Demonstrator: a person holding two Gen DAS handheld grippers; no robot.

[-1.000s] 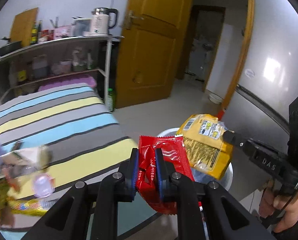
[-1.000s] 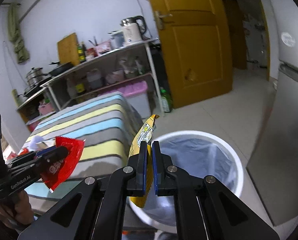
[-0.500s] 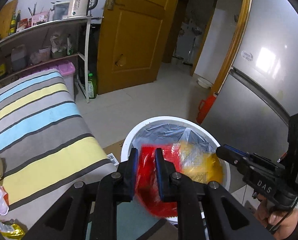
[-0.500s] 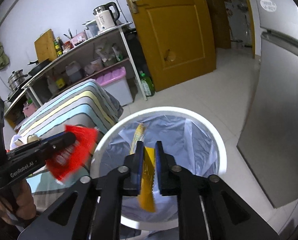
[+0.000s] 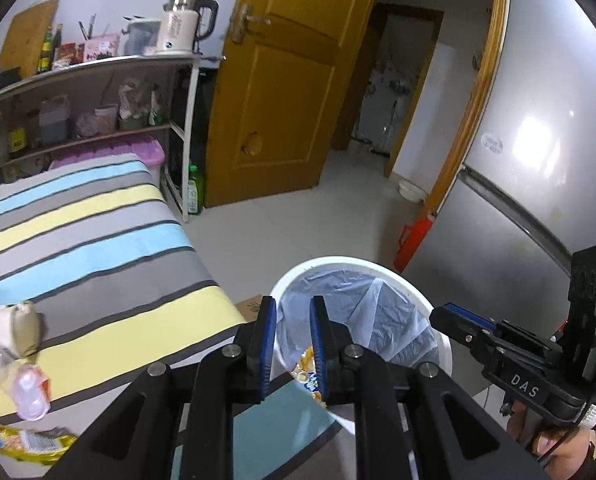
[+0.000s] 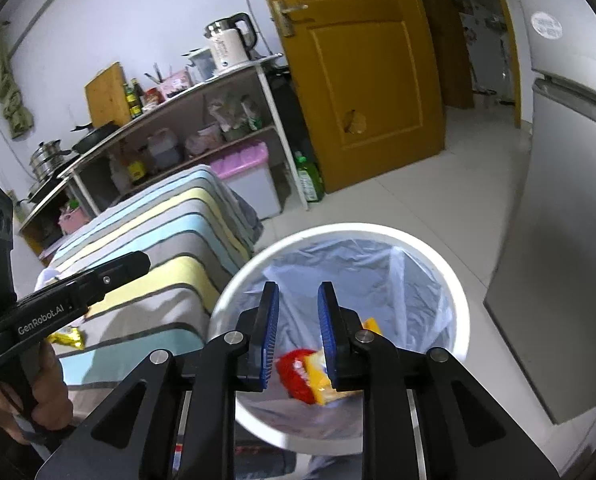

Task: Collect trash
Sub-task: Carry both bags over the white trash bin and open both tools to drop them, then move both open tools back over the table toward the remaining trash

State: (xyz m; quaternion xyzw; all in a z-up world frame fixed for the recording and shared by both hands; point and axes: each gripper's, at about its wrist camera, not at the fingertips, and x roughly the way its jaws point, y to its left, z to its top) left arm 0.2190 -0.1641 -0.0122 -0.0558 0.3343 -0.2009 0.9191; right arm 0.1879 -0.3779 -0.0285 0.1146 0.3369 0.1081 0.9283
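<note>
With 2 wrappers (image 6: 307, 374) lying in the bin (image 6: 453, 280), both the left gripper (image 5: 292, 344) and right gripper (image 6: 298, 332) are hovering open and empty, while remaining trash (image 5: 26, 380) is lying on the striped table (image 5: 98, 248), leftward, nearer the left gripper.

A striped tablecloth (image 5: 98, 240) in blue, yellow and grey covers the tabletop. Behind it a metal shelf unit (image 5: 98, 68) carries an electric kettle (image 5: 184, 26), bottles (image 5: 50, 50) and a wooden cutting board (image 5: 26, 36). A green bottle (image 5: 196, 190) stands on the floor beside a brown wooden door (image 5: 290, 80). A silver refrigerator (image 5: 537, 160) stands at the right.
</note>
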